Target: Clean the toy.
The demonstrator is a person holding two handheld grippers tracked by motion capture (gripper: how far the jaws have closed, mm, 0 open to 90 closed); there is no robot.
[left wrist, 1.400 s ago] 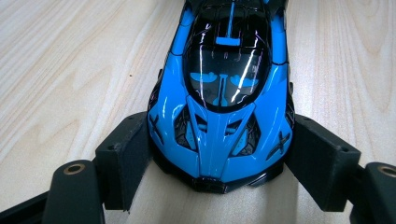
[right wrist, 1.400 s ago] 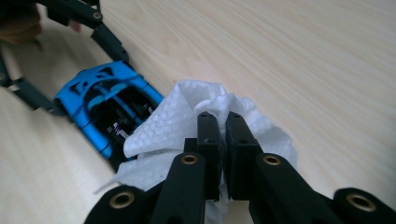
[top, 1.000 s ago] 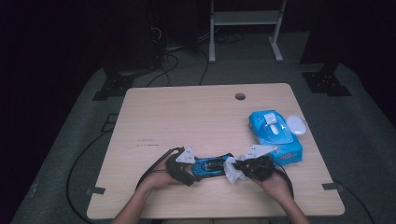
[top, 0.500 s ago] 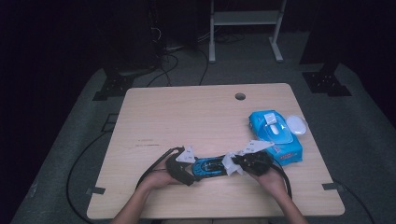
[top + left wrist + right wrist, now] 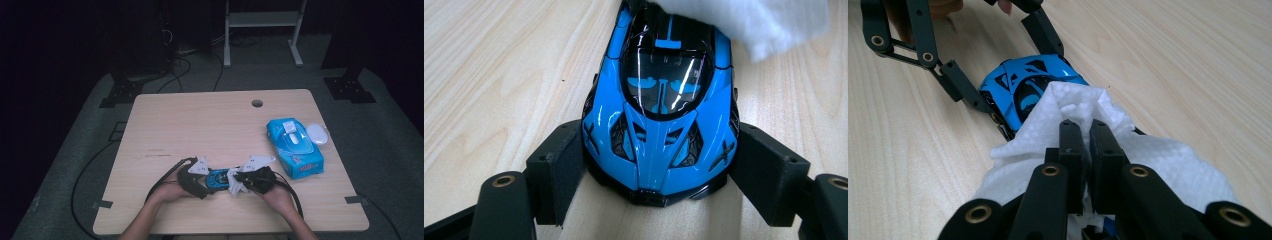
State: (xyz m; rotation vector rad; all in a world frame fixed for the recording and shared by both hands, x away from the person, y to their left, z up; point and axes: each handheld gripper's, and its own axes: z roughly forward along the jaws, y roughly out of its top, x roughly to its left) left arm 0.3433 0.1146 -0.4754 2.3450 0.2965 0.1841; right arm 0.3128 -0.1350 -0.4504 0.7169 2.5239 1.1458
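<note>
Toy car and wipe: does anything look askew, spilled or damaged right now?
Nothing stands out. The blue toy car sits flat on the table, clamped at its nose by the left tool. The right tool pinches a white wipe against the car. The wipes pack has its lid open.

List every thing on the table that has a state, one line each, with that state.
blue toy car: upright on the table, clamped at its nose
left gripper: shut on the car's sides
white wipe: bunched, lying on the car's roof
right gripper: shut on the wipe
wet wipes pack: flat on the table, lid flipped open
</note>
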